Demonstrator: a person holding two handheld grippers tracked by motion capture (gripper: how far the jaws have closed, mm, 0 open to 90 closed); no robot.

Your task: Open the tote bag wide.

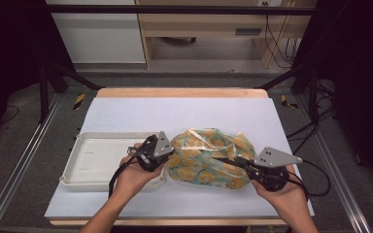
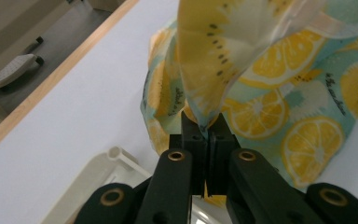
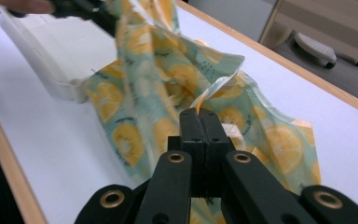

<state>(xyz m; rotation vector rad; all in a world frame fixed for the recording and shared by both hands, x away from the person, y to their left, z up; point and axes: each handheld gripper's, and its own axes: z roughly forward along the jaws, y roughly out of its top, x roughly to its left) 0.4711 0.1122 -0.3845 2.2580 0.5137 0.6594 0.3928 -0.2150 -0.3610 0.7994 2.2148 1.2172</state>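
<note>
- High view: the fruit-print bag (image 1: 209, 158) lies crumpled on the white table cover (image 1: 184, 114), between the two claws. The left hand (image 1: 133, 177) comes from below with the palm turned up and bears the left gripper (image 1: 167, 150), which points toward the bag and meets its left edge. The right hand (image 1: 284, 191) also cups from under; the right gripper (image 1: 222, 159) points left, with its tip on the bag's right half. A cream plastic tray (image 1: 90, 165), shallow with rounded corners, sits just left of the left gripper.
- Left gripper view: the jaws are clenched, and a fold of the bag (image 2: 242, 70) is pinched between them. The film rises from the pads, thin and half clear, printed with yellow lemon slices on pale green. A corner of the tray (image 2: 116, 156) shows low, to the left of the jaws.
- Right gripper view: the jaws are pressed together, grasping a thin curled strip of the bag (image 3: 177, 84) at their tips. The rest of the bag spreads wrinkled beyond and beside the jaws. The tray (image 3: 56, 56) lies farther off at upper left, near the other gripper.
</note>
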